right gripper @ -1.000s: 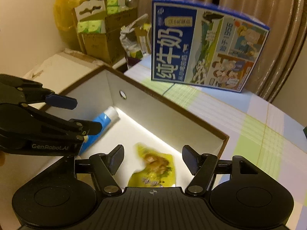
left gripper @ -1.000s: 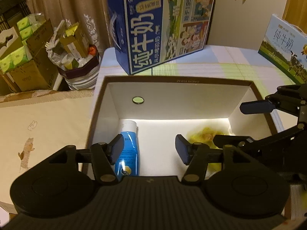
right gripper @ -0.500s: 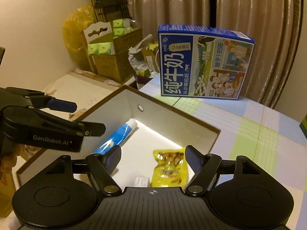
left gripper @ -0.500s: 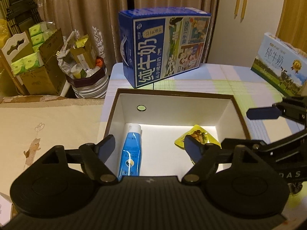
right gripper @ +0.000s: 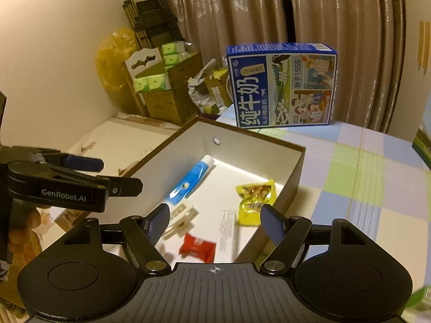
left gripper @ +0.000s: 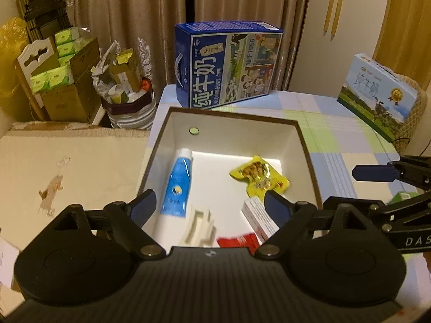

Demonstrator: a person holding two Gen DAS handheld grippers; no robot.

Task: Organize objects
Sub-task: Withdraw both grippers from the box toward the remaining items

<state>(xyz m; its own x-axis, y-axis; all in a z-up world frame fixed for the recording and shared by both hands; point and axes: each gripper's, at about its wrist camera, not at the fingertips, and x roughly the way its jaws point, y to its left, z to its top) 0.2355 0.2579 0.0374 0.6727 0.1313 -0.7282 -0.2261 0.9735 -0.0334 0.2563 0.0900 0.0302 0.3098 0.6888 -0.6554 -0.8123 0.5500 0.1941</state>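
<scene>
A white box with a brown rim (left gripper: 234, 114) stands on the checked tablecloth. In it lie a blue toothpaste tube (left gripper: 177, 183), a yellow snack packet (left gripper: 258, 175), a small white-and-red carton (left gripper: 254, 212), a red packet (left gripper: 237, 241) and a white plastic piece (left gripper: 200, 227). My left gripper (left gripper: 210, 204) hovers above the box's near end; its jaws are opening with nothing between them. My right gripper (right gripper: 215, 215) hangs open and empty over the box's near right corner (right gripper: 258, 231). Each gripper shows at the edge of the other's view: right gripper (left gripper: 347, 188), left gripper (right gripper: 118, 175).
A tall blue milk carton (left gripper: 229, 64) stands just behind the box, and a light blue milk box (left gripper: 377, 94) sits at the table's far right. Left of the table are a beige covered surface (left gripper: 67, 167), cardboard boxes of green tissue packs (left gripper: 62, 80) and a full bin (left gripper: 126, 94).
Both grippers have risen and drawn back from inside the box, so more of its contents show. The left jaws have spread much wider; the right jaws spread a little.
</scene>
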